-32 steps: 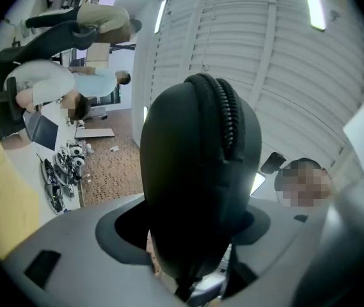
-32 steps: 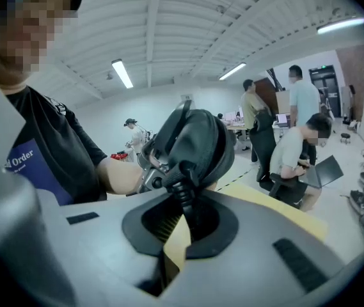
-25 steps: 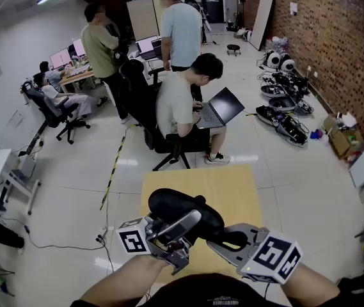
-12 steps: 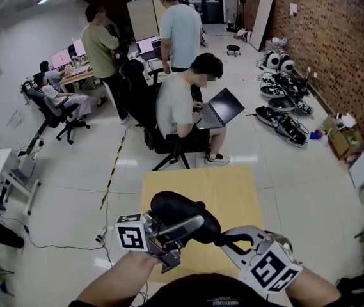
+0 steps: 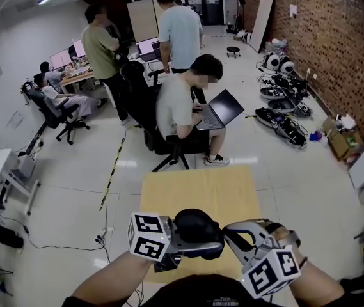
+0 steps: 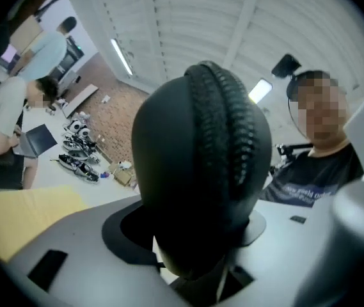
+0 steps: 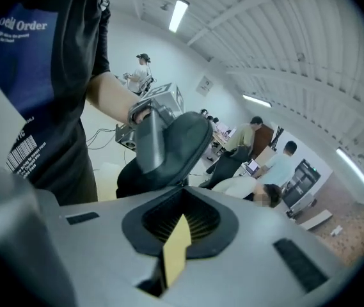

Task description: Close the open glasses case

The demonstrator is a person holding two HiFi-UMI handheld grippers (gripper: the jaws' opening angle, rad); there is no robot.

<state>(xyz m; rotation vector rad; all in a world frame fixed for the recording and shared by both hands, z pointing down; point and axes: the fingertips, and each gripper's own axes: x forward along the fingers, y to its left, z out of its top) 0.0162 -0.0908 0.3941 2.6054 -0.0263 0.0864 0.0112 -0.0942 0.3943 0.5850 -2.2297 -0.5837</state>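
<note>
A: Two grippers up. Glasses case pos.?
B: Black glasses case (image 5: pixel 197 222) pinched in left gripper (image 5: pixel 191 242) fingers, over yellow bench (image 5: pixel 201 190), near edge.
A: Right gripper (image 5: pixel 236 235)?
B: Just beside case's right end; can't tell if fingers spread.

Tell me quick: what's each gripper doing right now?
Left gripper: shut on the glasses case.
Right gripper: open, nothing between its jaws, close beside the glasses case.

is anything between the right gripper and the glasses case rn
Nothing visible does. The glasses case, clamped in the left gripper, sits just ahead of the right gripper; only the left gripper's finger lies across it.
</note>
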